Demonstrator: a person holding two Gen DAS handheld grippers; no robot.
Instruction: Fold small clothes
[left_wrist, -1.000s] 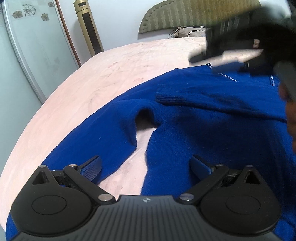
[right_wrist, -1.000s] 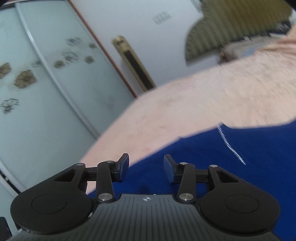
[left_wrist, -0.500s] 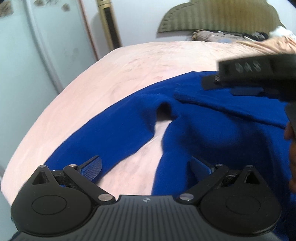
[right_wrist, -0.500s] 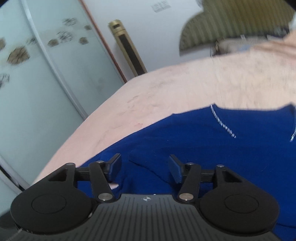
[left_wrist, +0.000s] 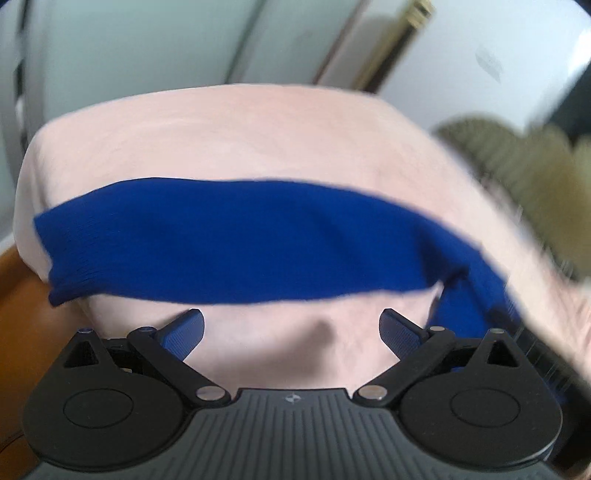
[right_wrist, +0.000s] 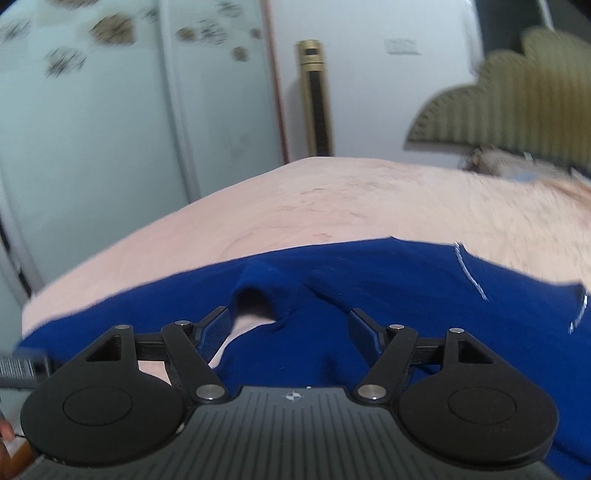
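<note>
Our left gripper (left_wrist: 291, 326) hangs with its jaws spread wide and nothing between them; below the gap lies only the pale pink bedspread (left_wrist: 236, 140). Just beyond its blue-padded fingertips (left_wrist: 186, 328), one long sleeve (left_wrist: 236, 243) of the royal-blue knitted sweater stretches flat across the bed from left to right, its ribbed cuff at the left edge, near the corner of the bed. The pads do not touch the knit.

Our right gripper (right_wrist: 290, 328) has its jaws opening, already well apart, with no cloth pinched between them. The body of the blue sweater (right_wrist: 406, 295) lies spread under and beyond it, covering the near part of the bedspread (right_wrist: 369, 199). A small hollow at the armpit (right_wrist: 255, 306) shows pink bedding between sleeve and body, just past the left fingertip (right_wrist: 216, 328). Pale sparkling trim (right_wrist: 471, 273) runs along the neckline at the right.

We count one sweater, one bed and two grippers. Far off stand one gold tower unit (right_wrist: 314, 96), pale glass doors with flower prints (right_wrist: 110, 92) and one olive padded headboard (right_wrist: 517, 99). The edges of both views are blurred.
</note>
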